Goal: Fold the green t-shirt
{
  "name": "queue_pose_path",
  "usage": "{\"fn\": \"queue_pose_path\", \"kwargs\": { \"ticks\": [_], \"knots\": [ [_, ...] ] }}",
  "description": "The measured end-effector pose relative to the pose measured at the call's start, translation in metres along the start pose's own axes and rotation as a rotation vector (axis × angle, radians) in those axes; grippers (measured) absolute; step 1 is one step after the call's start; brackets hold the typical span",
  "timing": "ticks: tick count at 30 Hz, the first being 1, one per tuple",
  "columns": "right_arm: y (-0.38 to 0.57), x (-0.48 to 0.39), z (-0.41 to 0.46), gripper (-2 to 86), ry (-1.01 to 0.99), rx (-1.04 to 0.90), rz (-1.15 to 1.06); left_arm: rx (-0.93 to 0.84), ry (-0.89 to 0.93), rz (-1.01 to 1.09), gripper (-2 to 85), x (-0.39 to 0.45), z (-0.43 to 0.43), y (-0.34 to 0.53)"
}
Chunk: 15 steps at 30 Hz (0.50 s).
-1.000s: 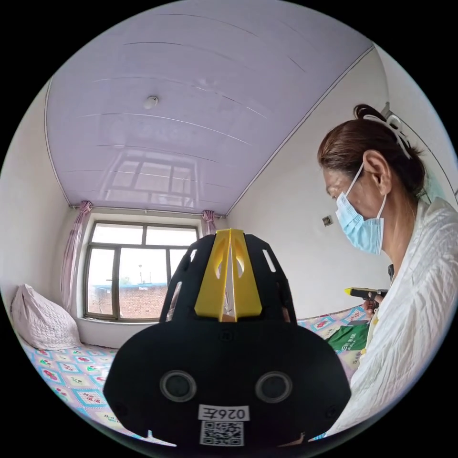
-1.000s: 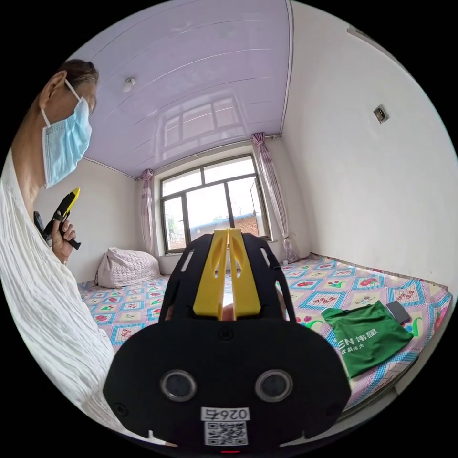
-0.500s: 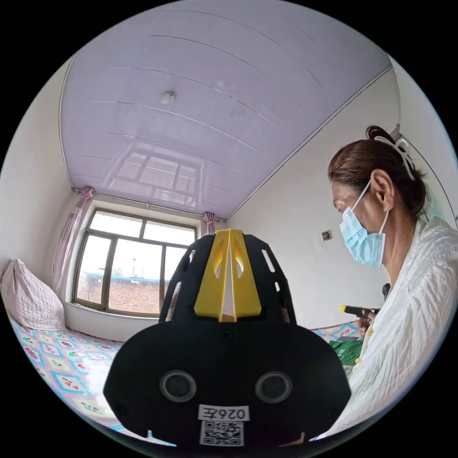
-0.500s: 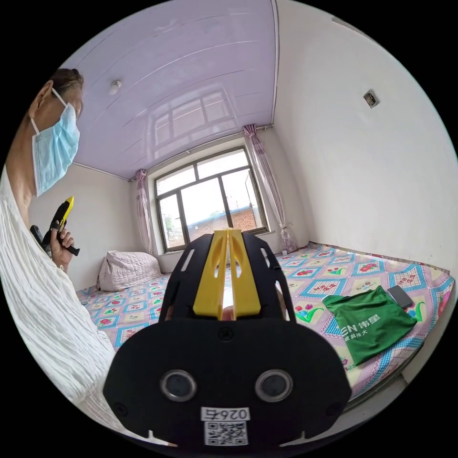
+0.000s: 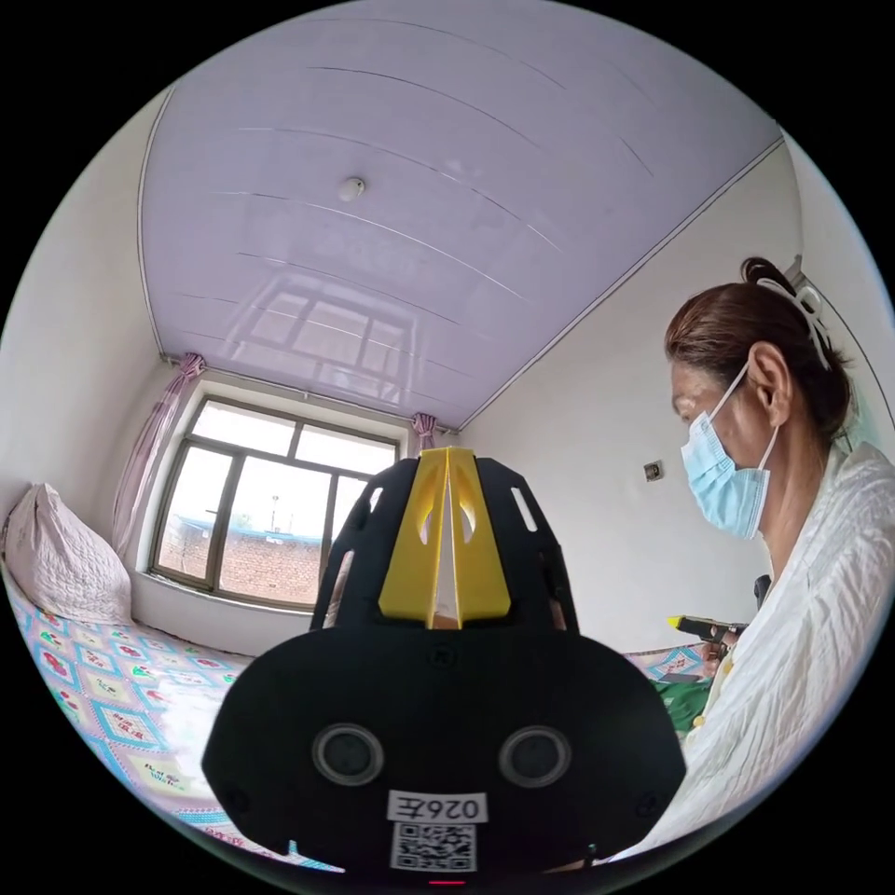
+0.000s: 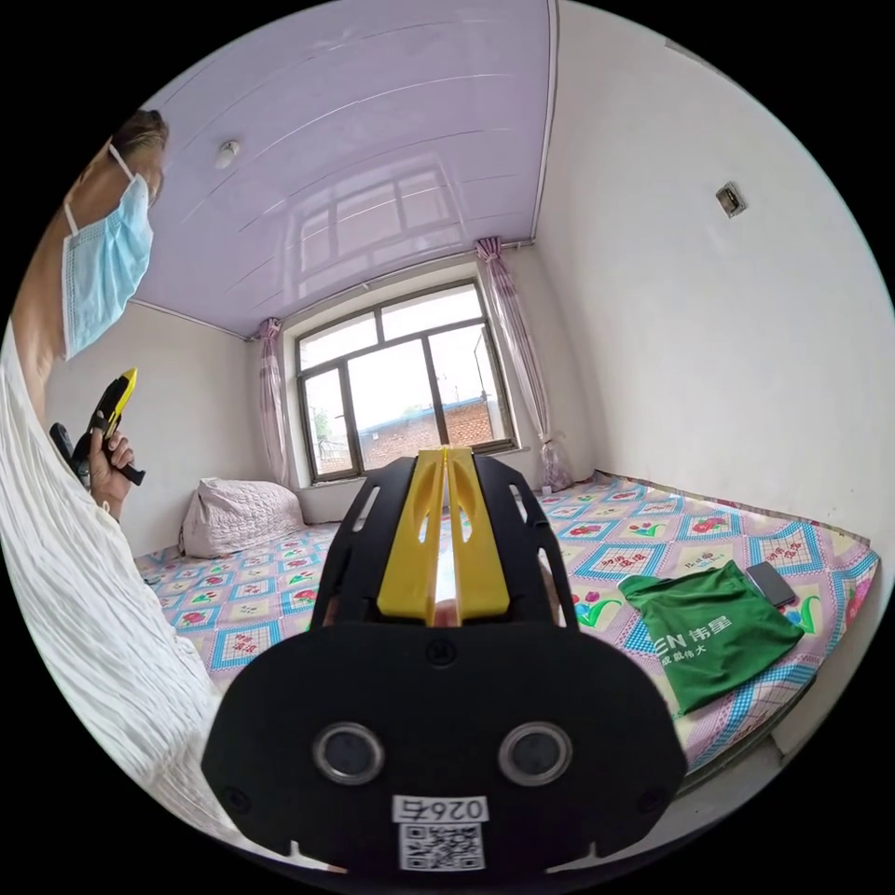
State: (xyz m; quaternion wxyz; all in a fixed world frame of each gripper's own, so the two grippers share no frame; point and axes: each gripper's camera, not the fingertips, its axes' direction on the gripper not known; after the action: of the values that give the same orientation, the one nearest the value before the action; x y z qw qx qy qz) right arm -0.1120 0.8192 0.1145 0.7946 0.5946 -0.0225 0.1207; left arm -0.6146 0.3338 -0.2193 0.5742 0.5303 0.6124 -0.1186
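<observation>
The green t-shirt point(image 6: 713, 634) lies folded into a compact rectangle near the front edge of the bed, white lettering on top; a sliver of that green t-shirt point(image 5: 685, 699) shows past the person's sleeve. My right gripper point(image 6: 446, 455) is held in the air well away from the shirt, its yellow jaws pressed together with nothing between them. My left gripper point(image 5: 447, 455) is raised toward the ceiling and window, jaws together and empty. In the right gripper view the left gripper point(image 6: 124, 380) is held up in the person's hand; in the left gripper view the right gripper point(image 5: 673, 621) shows beside the person's front.
A patterned bedspread point(image 6: 643, 550) covers the bed. A dark phone point(image 6: 770, 584) lies just beyond the shirt. A white pillow point(image 6: 238, 517) sits by the window point(image 6: 410, 392). The person in a white top point(image 6: 84, 615) stands between both grippers. White walls enclose the bed.
Both cameras have drifted a little; the views shifted. The shirt lies as before and both grippers stay shut and empty.
</observation>
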Motion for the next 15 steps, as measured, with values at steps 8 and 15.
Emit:
{"fn": "queue_pose_path", "kwargs": {
  "ticks": [8,15],
  "knots": [
    [-0.002,-0.004,0.004,-1.0,-0.005,0.001,0.001,-0.028,-0.015,0.001,-1.0,-0.008,0.012,-0.01],
    [-0.002,-0.009,0.006,-1.0,-0.008,-0.002,0.003,-0.028,-0.005,0.014,-1.0,-0.012,0.02,-0.018]
  ]
}}
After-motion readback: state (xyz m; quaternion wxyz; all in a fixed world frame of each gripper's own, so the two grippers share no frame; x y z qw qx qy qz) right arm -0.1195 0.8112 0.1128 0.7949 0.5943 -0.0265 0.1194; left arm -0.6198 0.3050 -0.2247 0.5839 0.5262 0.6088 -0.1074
